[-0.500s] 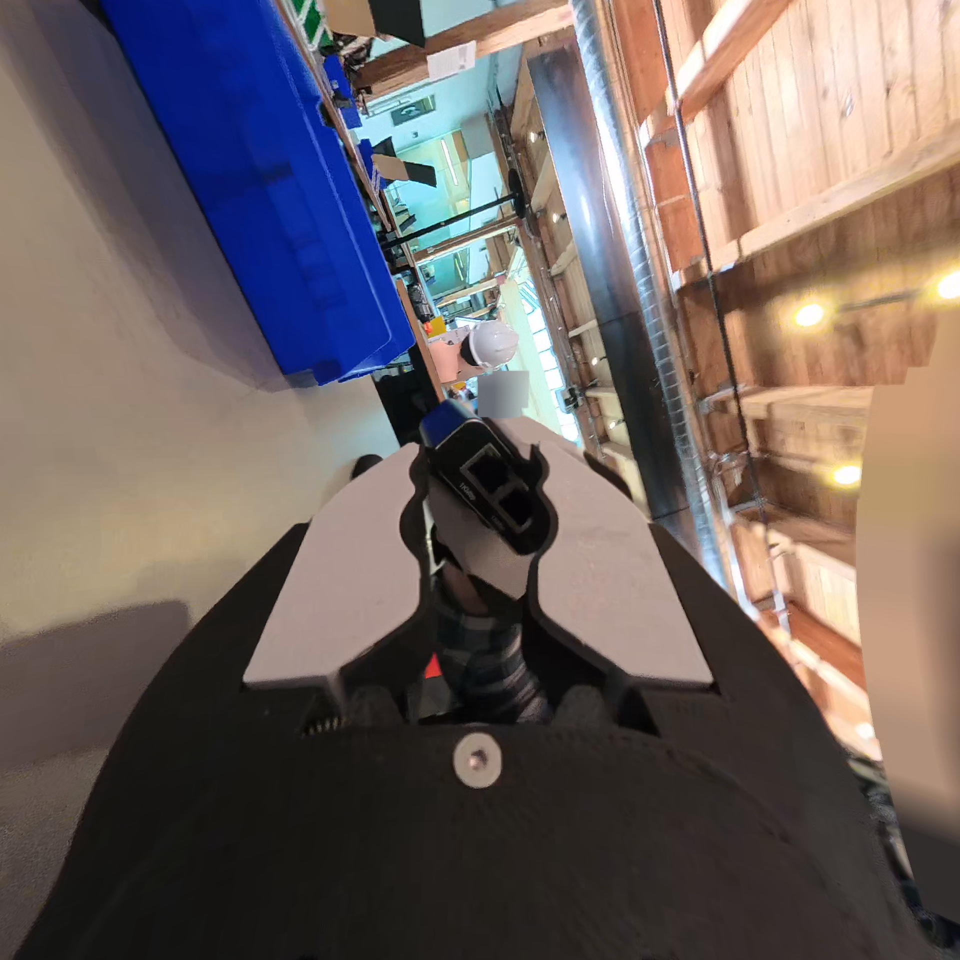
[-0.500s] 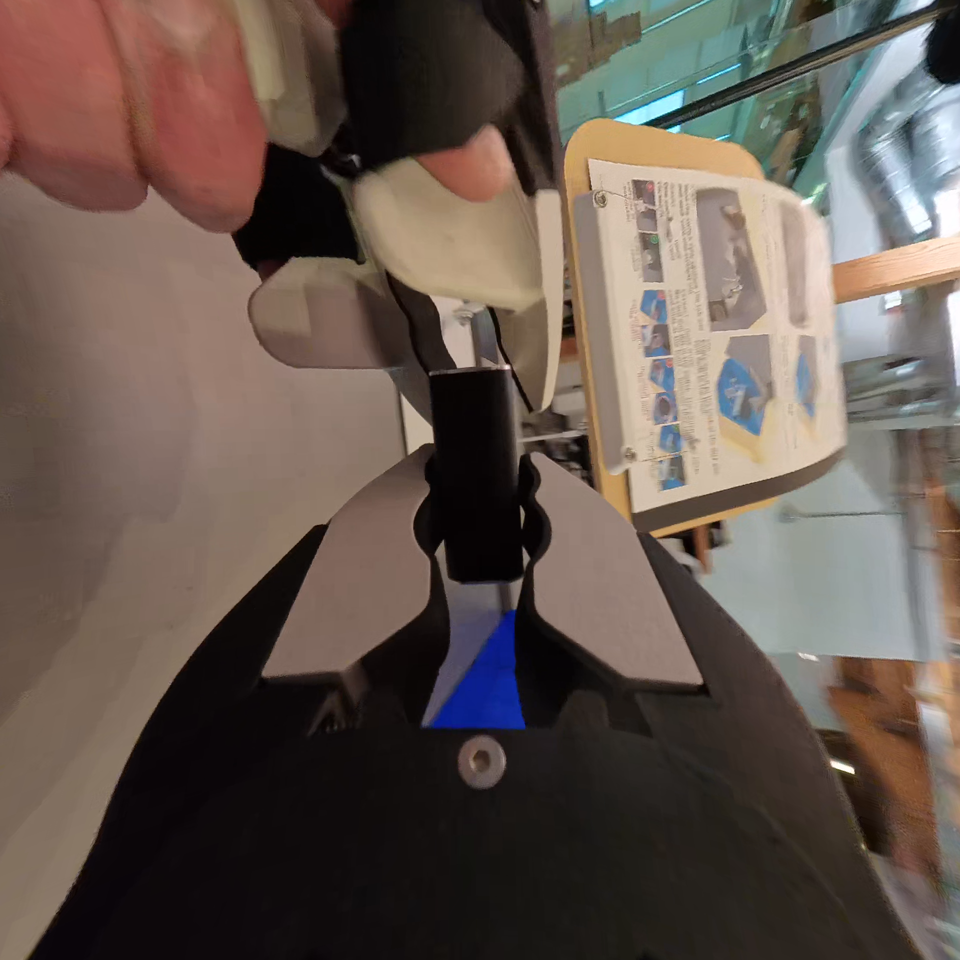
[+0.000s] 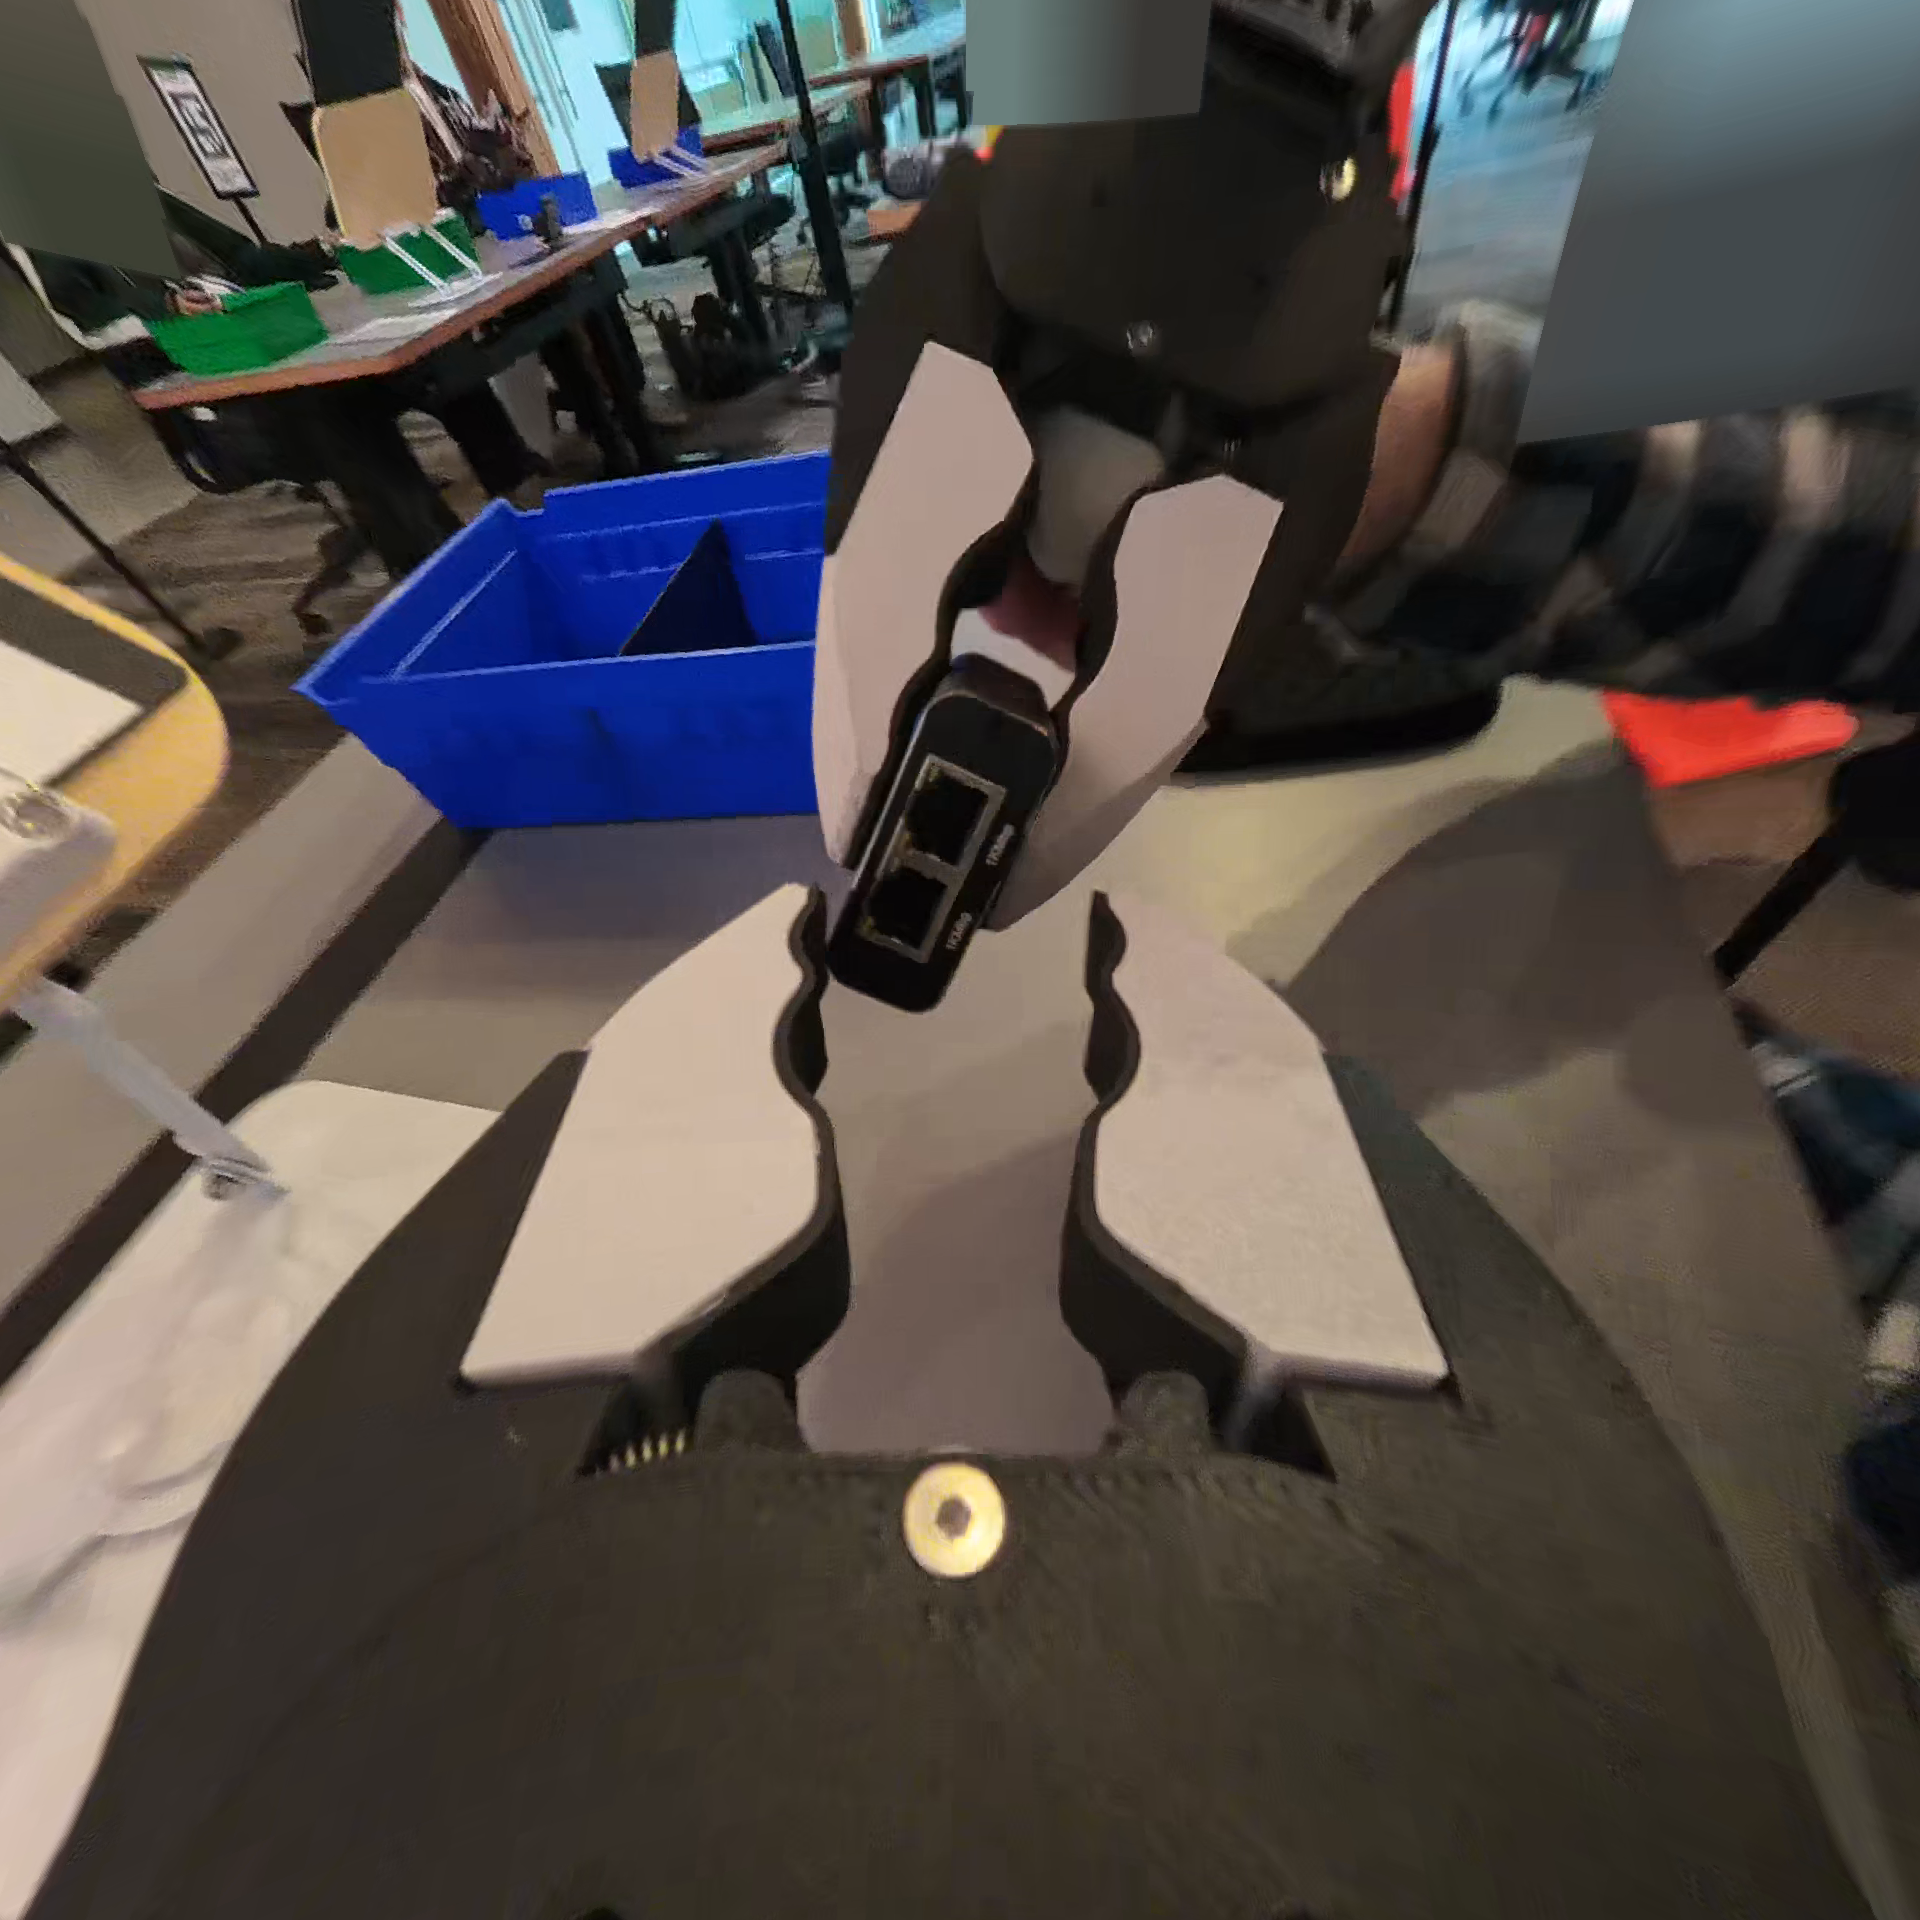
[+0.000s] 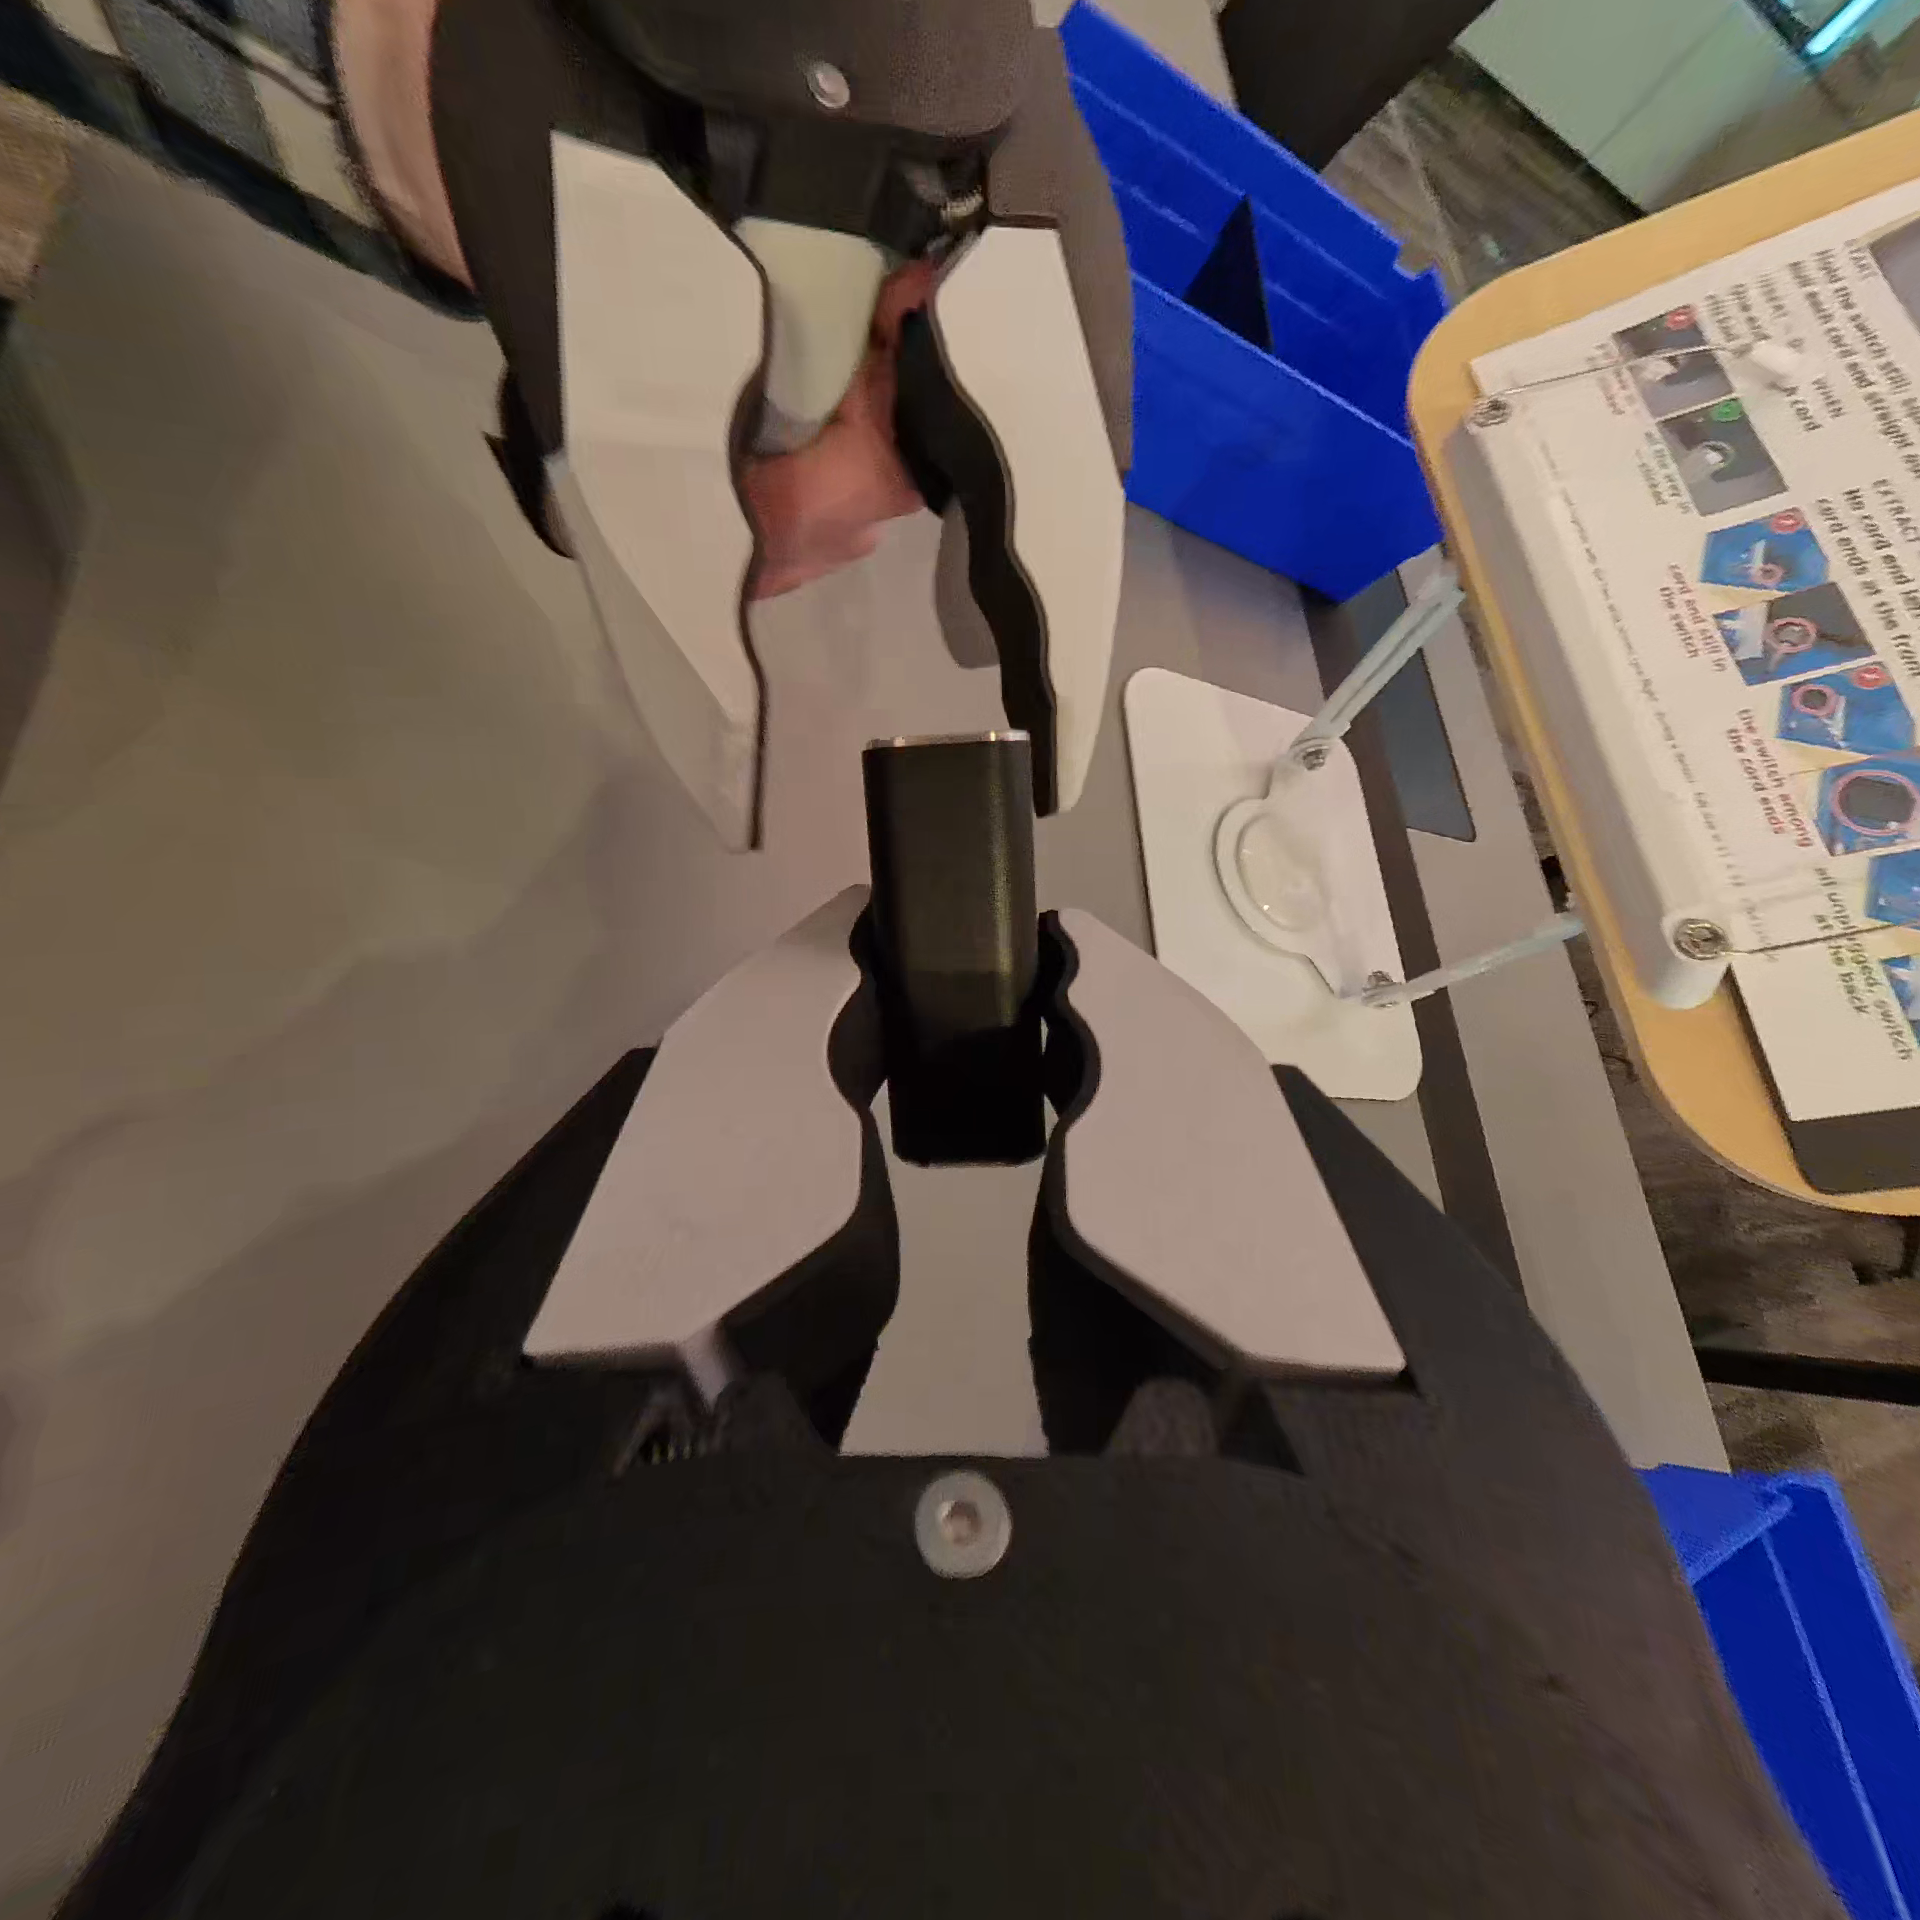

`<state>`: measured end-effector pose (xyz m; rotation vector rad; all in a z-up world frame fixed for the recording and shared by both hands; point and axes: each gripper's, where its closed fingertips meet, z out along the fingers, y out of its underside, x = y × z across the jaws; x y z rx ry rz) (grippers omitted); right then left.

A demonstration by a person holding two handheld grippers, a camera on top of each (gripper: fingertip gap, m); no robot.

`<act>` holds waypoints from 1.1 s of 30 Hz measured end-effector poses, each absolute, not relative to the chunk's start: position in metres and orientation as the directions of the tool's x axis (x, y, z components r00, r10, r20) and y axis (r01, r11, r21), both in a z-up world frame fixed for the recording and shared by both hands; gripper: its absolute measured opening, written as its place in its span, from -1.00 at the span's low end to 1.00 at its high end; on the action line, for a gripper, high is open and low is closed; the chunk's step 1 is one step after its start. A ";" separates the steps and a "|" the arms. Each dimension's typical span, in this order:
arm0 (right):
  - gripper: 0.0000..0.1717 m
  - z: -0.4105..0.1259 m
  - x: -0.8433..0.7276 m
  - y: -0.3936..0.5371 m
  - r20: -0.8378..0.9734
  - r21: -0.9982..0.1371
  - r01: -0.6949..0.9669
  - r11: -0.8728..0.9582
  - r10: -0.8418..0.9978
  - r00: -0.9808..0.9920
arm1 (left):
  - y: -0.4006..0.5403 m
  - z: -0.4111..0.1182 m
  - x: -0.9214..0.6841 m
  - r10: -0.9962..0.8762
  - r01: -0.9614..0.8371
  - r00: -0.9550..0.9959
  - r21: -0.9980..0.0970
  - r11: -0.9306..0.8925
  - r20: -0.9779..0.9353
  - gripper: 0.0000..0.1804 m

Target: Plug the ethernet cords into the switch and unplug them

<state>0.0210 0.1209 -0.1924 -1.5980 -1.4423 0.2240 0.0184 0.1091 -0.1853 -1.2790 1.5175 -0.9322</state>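
The black switch (image 3: 940, 831) has two empty ports facing the left wrist camera. My right gripper (image 4: 956, 920) is shut on the switch's (image 4: 951, 935) near end, both pads pressed on its sides; it also shows in the left wrist view (image 3: 935, 862), coming in from above. My left gripper (image 3: 951, 914) is open and holds nothing. The switch's port end hangs just in front of its left fingertip (image 3: 800, 935). In the right wrist view the left gripper (image 4: 894, 816) stands open just beyond the switch's far end. No ethernet cords are in view.
A blue bin (image 3: 582, 707) sits on the grey table (image 4: 260, 727) behind the grippers. An instruction board (image 4: 1714, 623) on a white base (image 4: 1268, 883) stands to the right. A second blue bin (image 4: 1818, 1662) is at the near right. A hand (image 4: 821, 499) holds the left gripper. The tips of both grippers are at nearly the same place.
My left gripper's fingers have spread wider and drawn back off the switch, which stood between them before. My right gripper stays shut on the switch. Both views have swung round towards the table.
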 end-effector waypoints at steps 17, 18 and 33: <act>-0.23 -0.161 0.030 0.098 0.250 -0.817 0.572 0.068 0.936 0.246 | 0.103 -0.154 0.014 -0.753 -0.210 -0.128 -0.725 0.656 -0.645 -0.74; -0.21 -0.160 0.032 0.100 0.271 -0.799 0.597 0.068 0.928 0.256 | 0.104 -0.152 0.015 -0.744 -0.217 -0.132 -0.714 0.666 -0.655 -0.74; -0.68 -0.164 0.033 0.122 0.745 -0.456 0.872 0.179 0.612 0.265 | 0.100 -0.143 0.025 -0.776 -0.185 -0.179 -0.754 0.630 -0.605 -0.74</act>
